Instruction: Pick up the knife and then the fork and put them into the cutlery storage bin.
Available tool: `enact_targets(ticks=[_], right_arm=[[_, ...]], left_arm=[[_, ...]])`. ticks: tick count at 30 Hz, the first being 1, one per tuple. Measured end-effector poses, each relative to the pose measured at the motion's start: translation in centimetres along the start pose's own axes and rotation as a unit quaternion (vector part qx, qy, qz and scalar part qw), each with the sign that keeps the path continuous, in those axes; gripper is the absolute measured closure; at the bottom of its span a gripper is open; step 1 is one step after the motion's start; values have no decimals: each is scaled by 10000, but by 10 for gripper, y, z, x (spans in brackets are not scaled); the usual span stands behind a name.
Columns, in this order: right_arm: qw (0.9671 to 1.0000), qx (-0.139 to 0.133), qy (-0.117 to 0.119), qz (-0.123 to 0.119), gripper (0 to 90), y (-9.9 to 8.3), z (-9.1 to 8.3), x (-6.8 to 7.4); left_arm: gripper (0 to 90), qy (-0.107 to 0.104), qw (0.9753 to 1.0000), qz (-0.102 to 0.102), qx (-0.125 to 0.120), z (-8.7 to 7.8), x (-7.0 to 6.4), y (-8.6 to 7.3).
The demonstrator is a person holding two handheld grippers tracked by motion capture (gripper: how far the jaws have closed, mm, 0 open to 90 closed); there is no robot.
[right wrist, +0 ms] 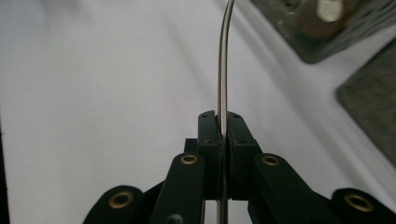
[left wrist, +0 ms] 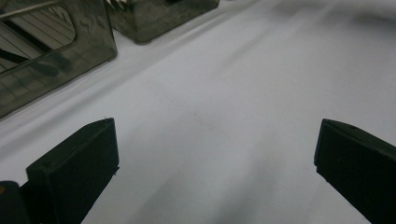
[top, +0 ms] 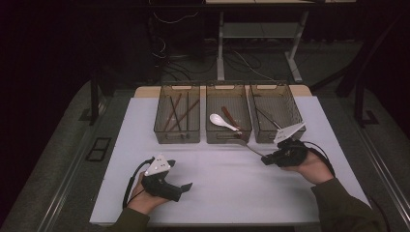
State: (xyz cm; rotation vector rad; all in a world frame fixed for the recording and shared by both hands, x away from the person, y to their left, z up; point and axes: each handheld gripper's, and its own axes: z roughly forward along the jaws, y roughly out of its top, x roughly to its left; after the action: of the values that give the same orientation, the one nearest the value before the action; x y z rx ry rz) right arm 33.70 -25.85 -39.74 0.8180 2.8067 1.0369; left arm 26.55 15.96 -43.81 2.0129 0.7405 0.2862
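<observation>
Your right gripper (top: 266, 159) has its jaws clamped on a thin metal utensil (top: 247, 147) just in front of the middle bin (top: 228, 137), while your left gripper (top: 186, 186), jaws wide apart and holding nothing, hovers over the desk (top: 217, 193) well short of it.

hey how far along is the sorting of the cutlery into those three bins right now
Mostly done, it seems. Chopsticks lie in the left bin, a white spoon in the middle bin, and dark utensils in the right bin. In hand: the right gripper is shut on a metal utensil near the bins. Left: dropping it in. The left gripper is open over bare table.
</observation>
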Motion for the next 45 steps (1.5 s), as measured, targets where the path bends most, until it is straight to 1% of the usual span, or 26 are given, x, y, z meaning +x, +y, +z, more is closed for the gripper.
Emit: enact_targets(ticks=[4, 10, 14, 18, 24, 28, 31, 33, 36, 38, 40, 45], right_arm=[[9997, -129, -157, 148, 859, 4, -10, -9], [9982, -335, -370, 334, 859, 8, -28, -21], [9962, -498, -492, 524, 859, 10, -38, -32], [9935, -612, -654, 700, 859, 10, -46, -43], [9882, -723, -917, 994, 859, 9, -53, -57], [9834, -828, -1106, 1173, 859, 8, -55, -66], [9799, -833, -1278, 1288, 859, 10, -57, -72], [9777, -856, -1336, 1374, 859, 12, -57, -77], [9752, -743, -1478, 1472, 859, 18, -55, -88], [9727, -684, -1550, 1585, 859, 20, -53, -95], [9696, -627, -1616, 1730, 859, 21, -50, -103], [9644, -367, -1753, 1944, 858, 22, -36, -118]], left_arm=[[0, -33, 10000, -43, -6, -1, 0, 1], [0, -1, 10000, 90, 8, -2, -3, 1], [0, -3, 9999, 115, 29, -2, -4, 1], [0, 4, 10000, 88, -8, -3, -4, 1], [0, 35, 9999, 99, -15, -5, -3, 0], [0, 48, 10000, 73, -16, -5, -3, 0], [0, 43, 10000, 50, -30, -4, -3, 0], [0, 32, 10000, 52, 3, -4, -3, 0], [0, 28, 10000, 73, -5, -4, -4, 0], [0, 23, 10000, 78, -7, -4, -4, 0], [0, 9, 10000, 66, -5, -4, -4, 0], [0, -56, 9999, 87, 24, -2, -5, 0]])
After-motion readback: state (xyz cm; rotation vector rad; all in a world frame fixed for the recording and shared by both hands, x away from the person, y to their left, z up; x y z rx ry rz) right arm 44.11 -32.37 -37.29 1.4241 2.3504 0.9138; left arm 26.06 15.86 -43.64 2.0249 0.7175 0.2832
